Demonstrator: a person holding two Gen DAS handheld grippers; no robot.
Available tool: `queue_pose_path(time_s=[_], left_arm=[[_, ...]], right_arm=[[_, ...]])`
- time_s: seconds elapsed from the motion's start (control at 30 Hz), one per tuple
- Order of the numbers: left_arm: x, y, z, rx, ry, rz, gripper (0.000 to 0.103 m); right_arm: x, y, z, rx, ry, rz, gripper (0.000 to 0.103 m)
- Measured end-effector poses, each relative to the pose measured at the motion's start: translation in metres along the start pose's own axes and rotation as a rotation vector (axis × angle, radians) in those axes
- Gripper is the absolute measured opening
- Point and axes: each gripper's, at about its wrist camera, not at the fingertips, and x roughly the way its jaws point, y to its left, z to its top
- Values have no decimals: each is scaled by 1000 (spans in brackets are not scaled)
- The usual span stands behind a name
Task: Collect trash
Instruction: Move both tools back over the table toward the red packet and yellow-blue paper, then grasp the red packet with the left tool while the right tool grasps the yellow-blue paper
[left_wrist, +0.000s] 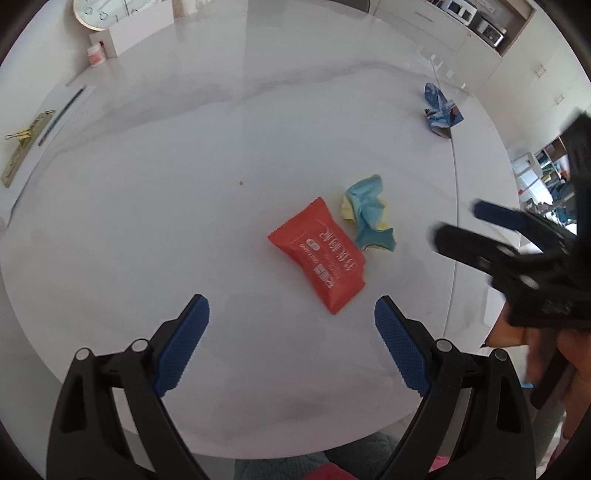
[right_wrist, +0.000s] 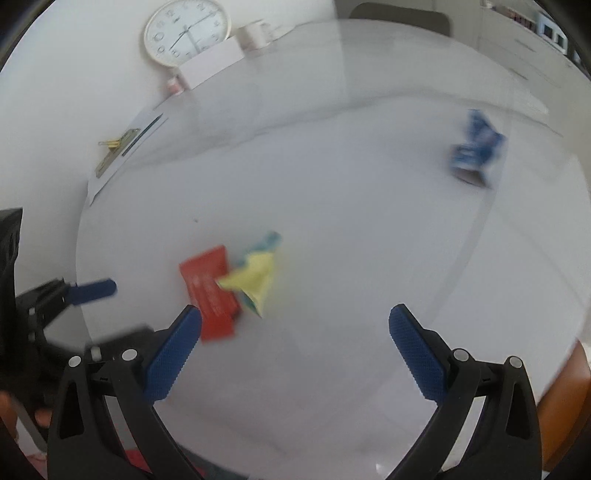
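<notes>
An orange-red snack packet (left_wrist: 320, 258) lies on the white table (left_wrist: 166, 221), with a crumpled blue and yellow paper (left_wrist: 369, 218) touching its far right side. A crumpled blue wrapper (left_wrist: 441, 109) lies far right near the table edge. My left gripper (left_wrist: 291, 314) is open and empty, just short of the packet. My right gripper (left_wrist: 456, 225) shows at the right, open. In the blurred right wrist view the right gripper (right_wrist: 295, 321) is open and empty, near the red packet (right_wrist: 210, 291), yellow paper (right_wrist: 255, 284) and blue wrapper (right_wrist: 476, 147). The left gripper (right_wrist: 92, 291) shows at left.
A wall clock (right_wrist: 187, 31), a white box (right_wrist: 212, 66) and a small jar (left_wrist: 95, 56) stand at the table's far side. Papers with a gold ruler and clip (left_wrist: 26, 144) lie at far left. The table edge (left_wrist: 456, 184) runs along the right. A white mug (right_wrist: 255, 33) stands behind the box.
</notes>
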Motion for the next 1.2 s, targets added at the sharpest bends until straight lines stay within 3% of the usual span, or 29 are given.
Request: queue_pose_path(time_s=[0.17, 0.27, 0.33, 0.4, 0.53, 0.9, 1.2], left_arm=[[9, 6, 7, 7, 20, -26, 87], [15, 8, 13, -6, 37, -46, 87], [18, 7, 15, -19, 45, -64, 87], [22, 3, 18, -28, 52, -75, 87], [28, -6, 21, -33, 51, -53, 87], [57, -30, 38, -199, 61, 50, 87], [64, -41, 36, -221, 59, 106, 55]], right_arm=[[36, 14, 16, -17, 52, -21, 87], [52, 10, 19, 5, 88, -19, 71], [55, 6, 16, 5, 103, -23, 44], [57, 1, 12, 10, 121, -10, 29], [41, -11, 2, 7, 89, -44, 29], [-9, -57, -21, 46, 64, -79, 29], [-16, -60, -28, 44, 67, -66, 30]])
